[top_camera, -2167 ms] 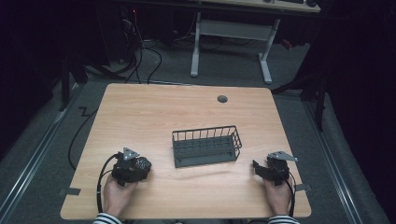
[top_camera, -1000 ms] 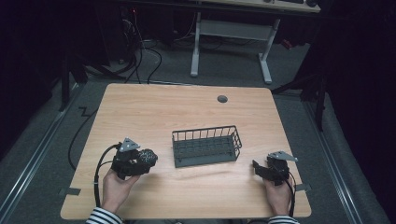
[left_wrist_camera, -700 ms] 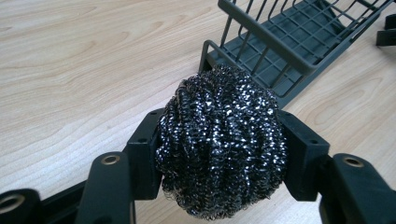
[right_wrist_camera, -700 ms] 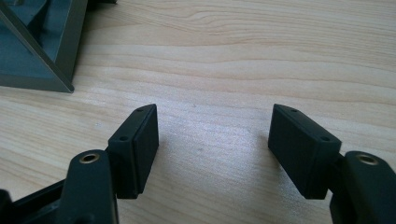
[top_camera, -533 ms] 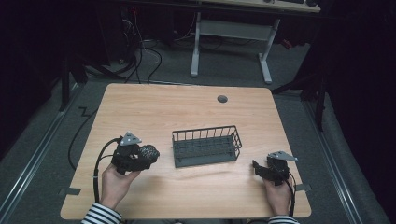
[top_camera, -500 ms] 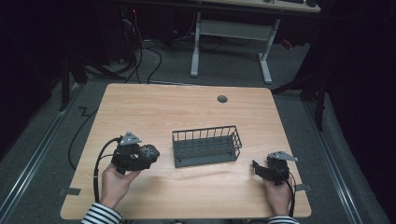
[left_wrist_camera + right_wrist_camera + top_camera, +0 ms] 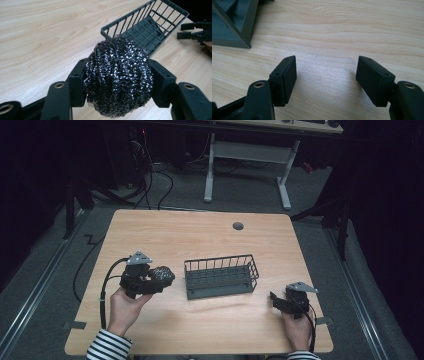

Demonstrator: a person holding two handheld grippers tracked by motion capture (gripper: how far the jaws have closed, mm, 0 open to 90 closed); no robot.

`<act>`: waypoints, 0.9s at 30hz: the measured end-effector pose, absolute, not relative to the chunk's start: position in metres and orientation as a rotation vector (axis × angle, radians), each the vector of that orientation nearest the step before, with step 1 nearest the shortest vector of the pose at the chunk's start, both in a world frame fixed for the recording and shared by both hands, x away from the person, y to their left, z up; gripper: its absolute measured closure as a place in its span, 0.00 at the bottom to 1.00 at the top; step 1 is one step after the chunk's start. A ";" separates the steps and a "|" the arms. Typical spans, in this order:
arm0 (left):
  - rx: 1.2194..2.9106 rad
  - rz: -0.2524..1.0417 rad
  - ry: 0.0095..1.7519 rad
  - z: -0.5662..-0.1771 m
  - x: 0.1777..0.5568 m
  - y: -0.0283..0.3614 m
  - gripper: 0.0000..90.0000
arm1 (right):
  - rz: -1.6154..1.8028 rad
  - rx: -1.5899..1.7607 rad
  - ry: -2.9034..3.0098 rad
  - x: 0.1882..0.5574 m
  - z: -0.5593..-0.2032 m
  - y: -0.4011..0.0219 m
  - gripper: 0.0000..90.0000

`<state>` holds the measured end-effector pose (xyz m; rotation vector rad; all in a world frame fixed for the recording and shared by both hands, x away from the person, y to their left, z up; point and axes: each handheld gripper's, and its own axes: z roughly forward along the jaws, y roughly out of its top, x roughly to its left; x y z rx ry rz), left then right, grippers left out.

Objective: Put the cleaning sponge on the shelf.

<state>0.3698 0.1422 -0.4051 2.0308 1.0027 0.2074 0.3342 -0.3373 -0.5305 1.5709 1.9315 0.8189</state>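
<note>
Two tongs in my hands over one wooden table (image 7: 200, 235), which takes up most of the high view. At the table's 12 o'clock edge sits a small round grey cable port (image 7: 238, 226).

Grey wire basket (image 7: 221, 276) stands upright at the table's centre, long side running 9 to 3 o'clock, nothing inside it. In the left gripper view its near corner sits just past the scourer at 1 o'clock.

My left gripper (image 7: 161, 278), at 9 o'clock of the basket and near it, apart from it, is clamped on a steel wool scourer (image 7: 118, 76); both pads press into its sides, and the ball bulges above and below them. Jaws point toward the basket.

My right gripper (image 7: 274, 299) is at 4 o'clock of the basket, near the table's front edge. Jaws spread wide, bare wood between them; a basket corner shows at 10 o'clock in the right gripper view.
</note>
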 end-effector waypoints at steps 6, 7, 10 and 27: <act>2.038 0.198 0.983 -0.394 0.374 0.140 0.46 | 0.816 1.576 1.930 0.334 -0.530 -0.337 0.37; 2.035 0.200 0.976 -0.392 0.374 0.138 0.47 | 0.816 1.575 1.930 0.334 -0.530 -0.337 0.37; 2.028 0.181 0.956 -0.385 0.379 0.133 0.46 | 0.817 1.575 1.929 0.334 -0.530 -0.337 0.37; 2.095 0.190 0.840 -0.357 0.387 0.098 0.47 | 0.817 1.579 1.925 0.335 -0.530 -0.337 0.37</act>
